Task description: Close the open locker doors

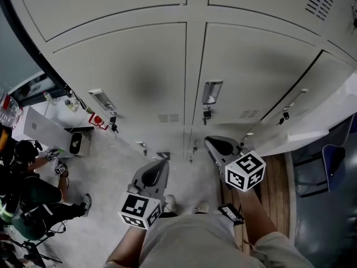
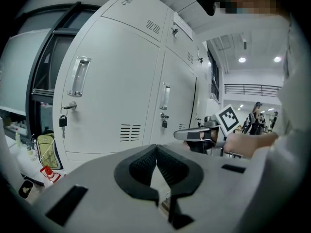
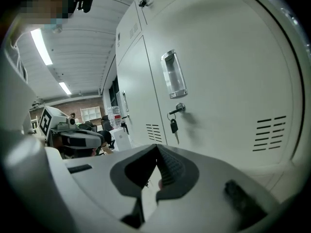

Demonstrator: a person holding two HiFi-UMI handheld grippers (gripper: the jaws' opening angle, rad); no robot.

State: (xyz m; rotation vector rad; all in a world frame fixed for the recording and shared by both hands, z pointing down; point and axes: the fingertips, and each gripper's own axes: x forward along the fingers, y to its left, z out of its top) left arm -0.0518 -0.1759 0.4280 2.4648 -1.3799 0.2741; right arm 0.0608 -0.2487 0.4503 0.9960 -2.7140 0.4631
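Pale grey lockers fill the head view. The left door (image 1: 134, 88) and the middle door (image 1: 245, 77) lie flush, each with a handle and a hanging key. At the far right a locker door (image 1: 312, 121) stands swung outward. My left gripper (image 1: 159, 165) and right gripper (image 1: 213, 144) are held low in front of the lockers, touching no door. Both are shut with nothing between the jaws. The left gripper view shows two flush doors, with a handle (image 2: 78, 75) and key (image 2: 62, 122), past my left gripper (image 2: 156, 147). Past my right gripper (image 3: 156, 147) a key (image 3: 173, 125) hangs from a flush door.
A person (image 1: 30, 197) crouches on the floor at the left beside a white box (image 1: 39, 128). A wooden floor strip (image 1: 280, 186) and a blue chair (image 1: 336, 166) lie at the right. My own shoes (image 1: 168, 204) are close to the locker base.
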